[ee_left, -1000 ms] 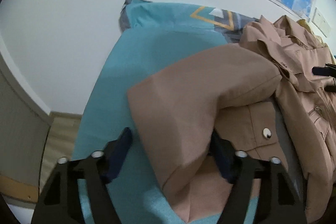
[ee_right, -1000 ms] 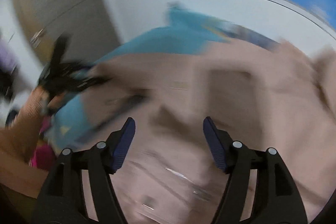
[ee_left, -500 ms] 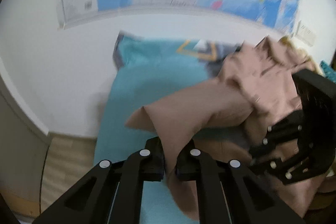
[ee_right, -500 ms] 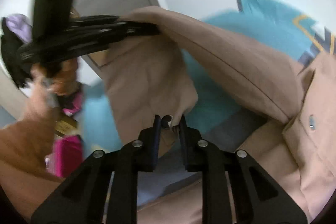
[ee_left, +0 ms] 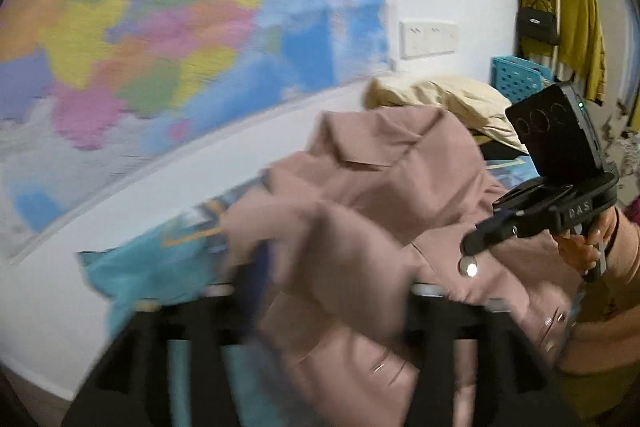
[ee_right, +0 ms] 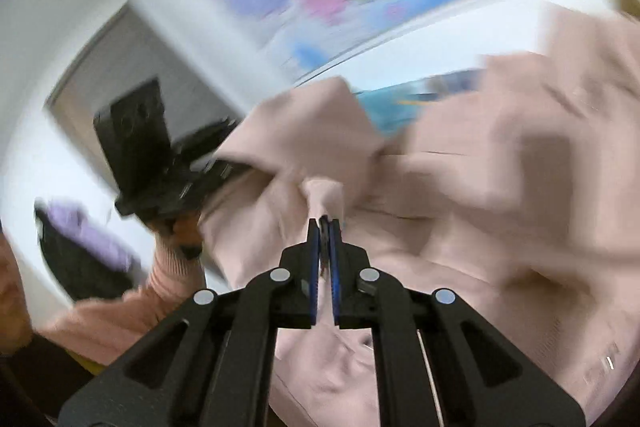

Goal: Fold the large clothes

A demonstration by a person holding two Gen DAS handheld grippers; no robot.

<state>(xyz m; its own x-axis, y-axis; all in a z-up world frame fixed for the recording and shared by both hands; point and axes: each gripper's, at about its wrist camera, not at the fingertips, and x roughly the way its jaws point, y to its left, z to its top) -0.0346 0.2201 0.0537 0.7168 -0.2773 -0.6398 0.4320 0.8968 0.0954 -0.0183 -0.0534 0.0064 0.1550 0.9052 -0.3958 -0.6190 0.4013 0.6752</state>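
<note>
A cream pillow [ee_left: 452, 99] lies behind the coat [ee_left: 384, 203], and a blue basket [ee_left: 520, 77] stands past it; what it holds cannot be seen. The tan coat is heaped on the teal bedsheet [ee_left: 152, 267] below a wall map [ee_left: 160, 27]. The right gripper [ee_right: 325, 227] pinches a fold of coat. The left gripper [ee_left: 332, 291] has just been opening, its jaws wide with coat between them.

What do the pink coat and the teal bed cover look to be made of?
Pink coat: probably a smooth woven fabric, matte, with soft folds and a shiny metal-looking snap. Teal bed cover: seemingly plain matte cloth; too blurred to say more.
</note>
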